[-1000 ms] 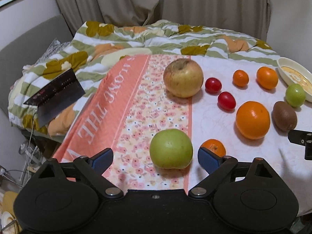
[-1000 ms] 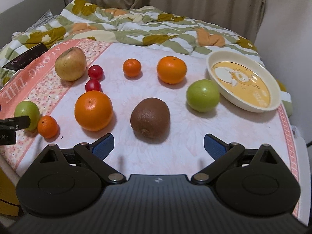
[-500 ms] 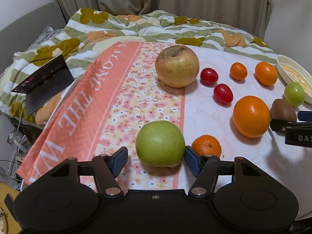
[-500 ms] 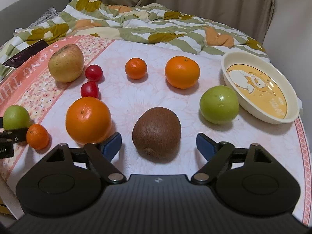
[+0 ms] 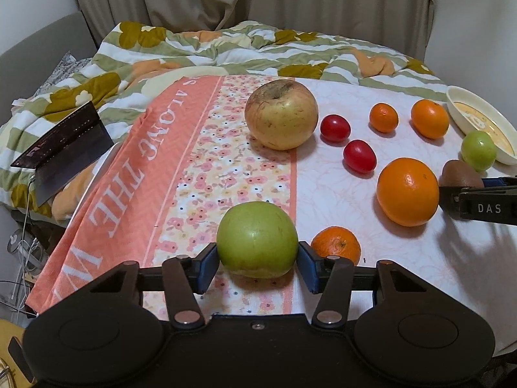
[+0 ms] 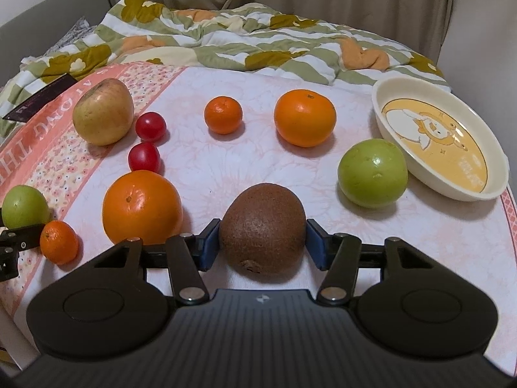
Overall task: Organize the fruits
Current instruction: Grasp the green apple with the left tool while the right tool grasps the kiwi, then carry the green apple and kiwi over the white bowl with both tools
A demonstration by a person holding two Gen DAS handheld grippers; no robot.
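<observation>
My left gripper point(image 5: 257, 263) is shut on a green apple point(image 5: 257, 238) at the table's near left, both blue pads touching its sides. My right gripper point(image 6: 262, 246) is shut on a brown kiwi point(image 6: 262, 229) near the table's front middle. A cream bowl point(image 6: 387, 90) with a yellow cartoon print stands at the right. Other fruit lies on the cloth: a large yellowish apple point(image 6: 102, 111), two red tomatoes point(image 6: 144, 157), a big orange point(image 6: 142, 208), a second orange point(image 6: 304, 117), two small mandarins point(image 6: 223, 114), and a second green apple point(image 6: 372, 172).
A small mandarin point(image 5: 336, 245) lies just right of my left gripper's right finger. A crumpled floral blanket point(image 5: 226, 51) covers the bed behind the table. A dark open laptop point(image 5: 64, 148) sits off the table's left edge. The right gripper shows in the left wrist view point(image 5: 478, 199).
Both grippers moved forward and closed: the left one onto the green apple, the right one onto the kiwi. The other fruit stayed in place.
</observation>
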